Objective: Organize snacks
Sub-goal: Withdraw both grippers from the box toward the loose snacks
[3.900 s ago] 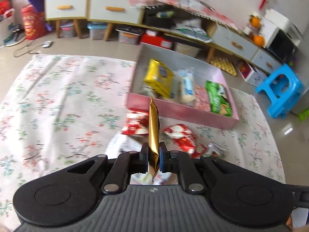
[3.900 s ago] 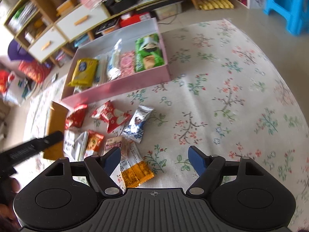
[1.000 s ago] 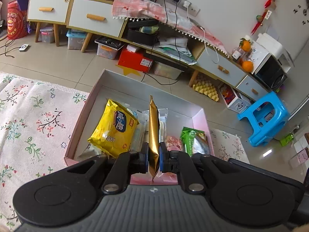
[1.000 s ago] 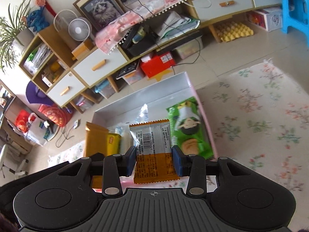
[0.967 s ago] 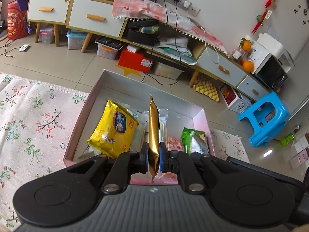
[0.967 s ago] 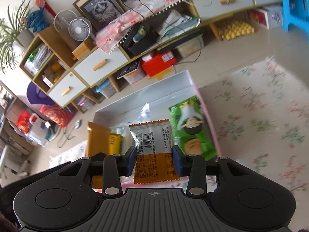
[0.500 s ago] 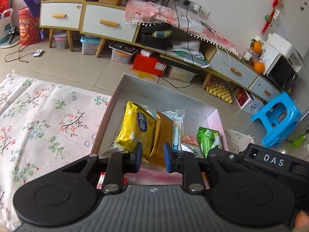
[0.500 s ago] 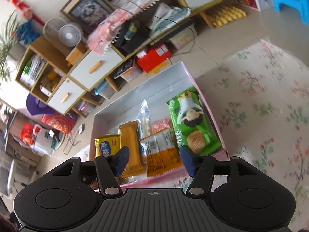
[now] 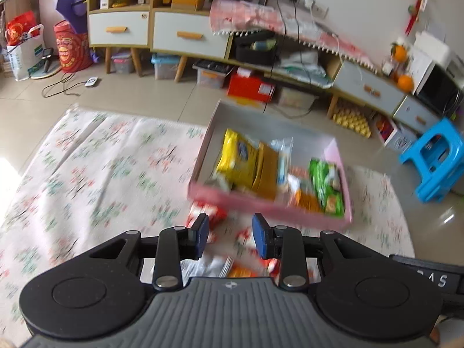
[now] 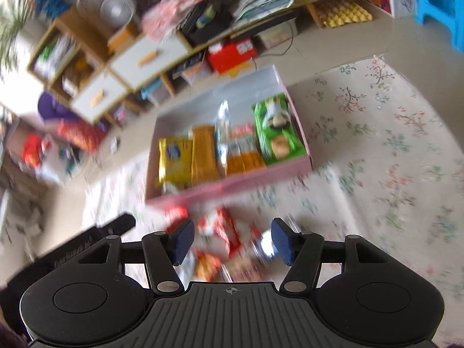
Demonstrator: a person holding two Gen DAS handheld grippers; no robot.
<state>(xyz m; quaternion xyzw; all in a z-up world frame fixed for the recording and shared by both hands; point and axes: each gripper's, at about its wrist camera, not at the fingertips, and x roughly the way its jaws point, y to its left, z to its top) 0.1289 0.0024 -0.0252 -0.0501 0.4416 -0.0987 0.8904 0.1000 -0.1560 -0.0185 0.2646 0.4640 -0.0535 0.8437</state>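
Note:
A pink box (image 9: pixel 261 207) (image 10: pixel 232 187) on the floral cloth holds a row of snacks: a yellow bag (image 10: pixel 174 159), a gold packet (image 10: pixel 204 156) (image 9: pixel 265 174), an orange packet (image 10: pixel 245 159) (image 9: pixel 307 201) and a green bag (image 10: pixel 275 129) (image 9: pixel 326 184). My left gripper (image 9: pixel 230 236) is open and empty, above loose red snack packets (image 9: pixel 204 217) in front of the box. My right gripper (image 10: pixel 232 242) is open and empty, above other loose red and orange packets (image 10: pixel 223 230). Both views are blurred.
The floral cloth (image 9: pixel 95 171) stretches left of the box. Low cabinets (image 9: pixel 156 33) and storage bins stand behind it. A blue stool (image 9: pixel 435 159) stands on the floor at the right. The other gripper's body (image 10: pixel 87 243) shows at the right wrist view's left.
Both grippers opened and let go of the gold and orange packets, which now lie in the box. Both have pulled back from the box toward the loose packets.

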